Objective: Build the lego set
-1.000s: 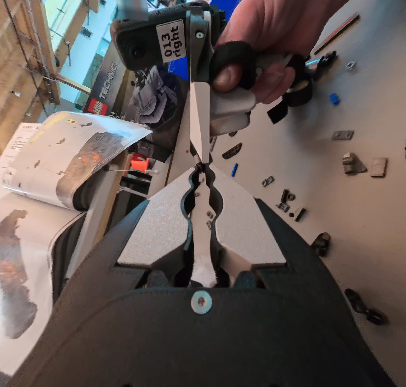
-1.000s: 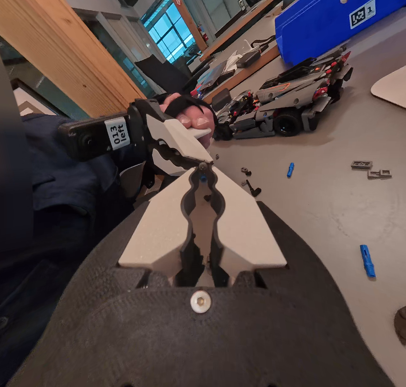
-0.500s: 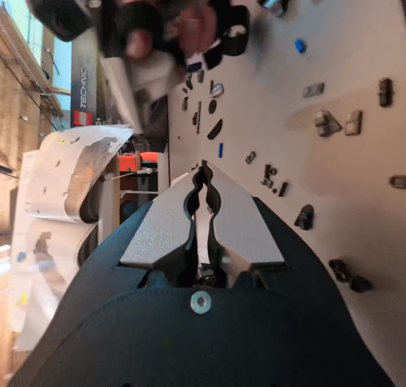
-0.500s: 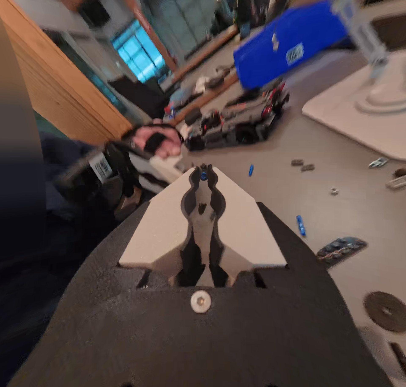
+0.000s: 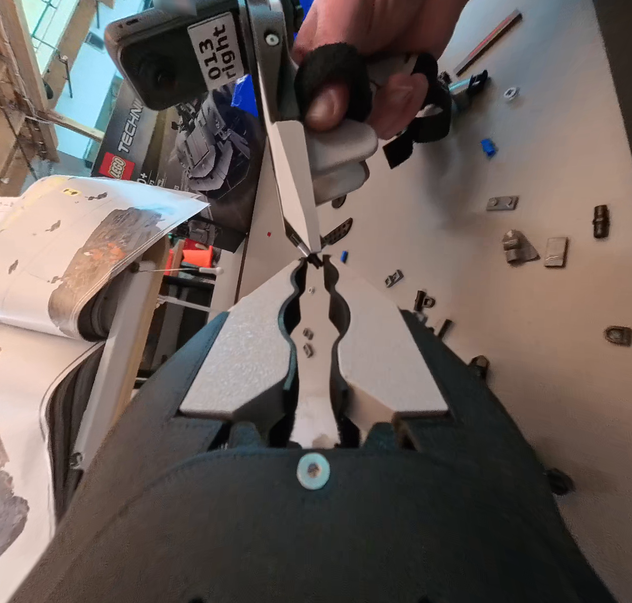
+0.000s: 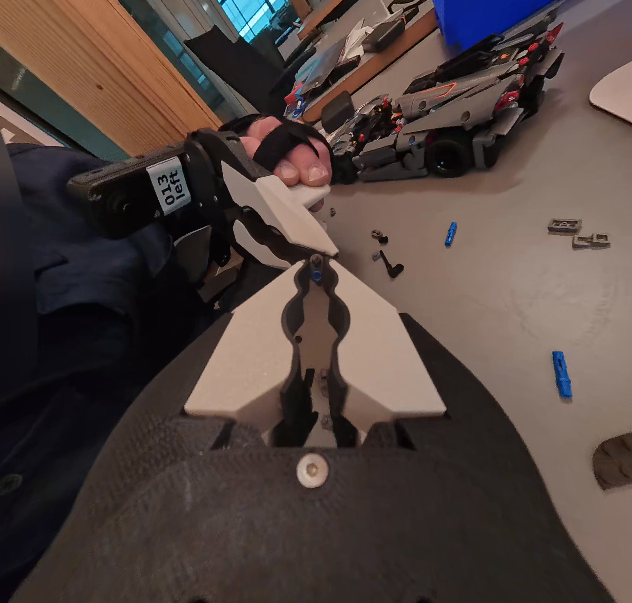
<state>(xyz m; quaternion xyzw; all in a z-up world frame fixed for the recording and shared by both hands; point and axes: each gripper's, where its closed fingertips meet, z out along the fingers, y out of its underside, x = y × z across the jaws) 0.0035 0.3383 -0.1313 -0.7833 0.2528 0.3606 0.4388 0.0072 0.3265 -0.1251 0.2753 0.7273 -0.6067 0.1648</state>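
In the left wrist view my left gripper (image 5: 313, 261) is nearly shut on a small black piece (image 5: 314, 260) at its tips. My right gripper (image 5: 309, 249), held by a hand, comes down from above and touches that spot tip to tip. In the right wrist view my right gripper (image 6: 316, 265) is shut on a small black piece with a blue pin (image 6: 316, 274). The left gripper (image 6: 330, 254) comes in from the left and meets it. Both are held above the grey table (image 6: 513, 313). How the pieces join is hidden by the fingertips.
A grey Lego car (image 6: 444, 114) stands at the back of the table before a blue bin (image 6: 496, 5). Blue pins (image 6: 450, 233) and grey plates (image 6: 564, 225) lie loose. An open instruction booklet (image 5: 85, 237) and the set's box (image 5: 178, 152) are to the left. Small dark parts (image 5: 519, 248) are scattered to the right. My two grippers' fingertips are within a few centimetres of each other.
One second ago the grippers met tip to tip. Half a second ago they had swung apart. Now they are back together at the small piece.
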